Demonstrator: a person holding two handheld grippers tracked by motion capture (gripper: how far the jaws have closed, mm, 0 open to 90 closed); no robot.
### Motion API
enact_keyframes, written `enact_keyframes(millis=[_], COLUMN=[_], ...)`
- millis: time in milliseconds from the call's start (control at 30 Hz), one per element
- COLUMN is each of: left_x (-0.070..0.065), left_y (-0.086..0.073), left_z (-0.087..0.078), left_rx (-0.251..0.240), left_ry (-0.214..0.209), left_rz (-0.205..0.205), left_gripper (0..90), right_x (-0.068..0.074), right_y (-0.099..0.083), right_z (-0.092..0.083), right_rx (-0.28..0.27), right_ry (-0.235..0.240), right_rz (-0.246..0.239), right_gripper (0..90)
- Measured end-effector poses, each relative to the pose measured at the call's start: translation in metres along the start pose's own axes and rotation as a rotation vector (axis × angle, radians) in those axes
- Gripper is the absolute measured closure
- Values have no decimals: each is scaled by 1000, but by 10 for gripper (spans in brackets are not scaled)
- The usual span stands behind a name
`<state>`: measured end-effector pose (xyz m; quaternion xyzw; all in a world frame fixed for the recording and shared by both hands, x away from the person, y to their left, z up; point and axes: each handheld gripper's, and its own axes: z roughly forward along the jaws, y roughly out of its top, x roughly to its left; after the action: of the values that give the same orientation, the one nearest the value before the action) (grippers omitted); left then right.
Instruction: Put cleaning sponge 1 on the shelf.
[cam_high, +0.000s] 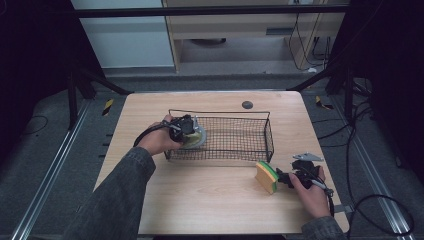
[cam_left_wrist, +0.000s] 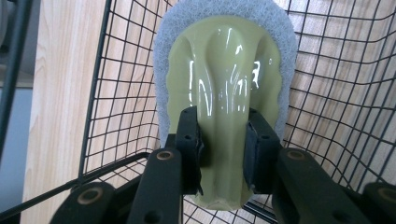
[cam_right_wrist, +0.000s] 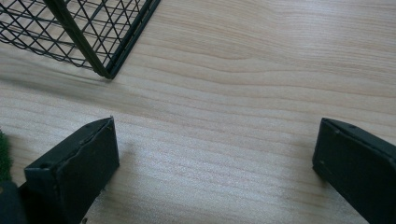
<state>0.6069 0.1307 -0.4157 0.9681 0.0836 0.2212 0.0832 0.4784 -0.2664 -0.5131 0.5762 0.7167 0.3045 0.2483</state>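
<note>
My left gripper is over the left end of the black wire basket, shut on a scrubber. In the left gripper view the scrubber is a glossy yellow-green plastic grip on a white pad, and both pads press on its narrow ridge inside the basket. My right gripper lies low on the wooden table at the front right, open. A yellow sponge with a green face stands on edge just left of it. Bare wood lies between the wide-spread jaws of the right gripper.
A corner of the basket is near the top left of the right gripper view, and a sliver of the green sponge face is at its left edge. A dark round disc sits in the tabletop behind the basket. Cables trail off the table's right side.
</note>
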Motion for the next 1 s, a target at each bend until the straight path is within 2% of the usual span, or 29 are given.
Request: enact_keyframes(millis=[233,433,567,700,833,867,933,1000], left_x=[0,0,0,-1,-2,-1,-1,-1], left_y=[0,0,0,-1,-2,-2,-3,-4], left_z=[2,6,6,6,3,1,-5,-12], left_rx=[-5,-3,-3,-9,-19,-27,-53,-89], left_ry=[-27,-36,-43,-49,-52,-46,-47,-44], left_rz=[-15,-11,-24,-33,-48,-43,-62,-75], left_gripper=[699,698,689,664,598,587,541,534], right_x=[0,0,0,0,0,0,0,0], right_y=[0,0,0,0,0,0,0,0], right_z=[0,0,0,0,0,0,0,0], right_rx=[0,0,0,0,0,0,0,0], right_ry=[0,0,0,0,0,0,0,0], right_rz=[0,0,0,0,0,0,0,0], right_gripper=[7,7,7,7,7,7,7,6])
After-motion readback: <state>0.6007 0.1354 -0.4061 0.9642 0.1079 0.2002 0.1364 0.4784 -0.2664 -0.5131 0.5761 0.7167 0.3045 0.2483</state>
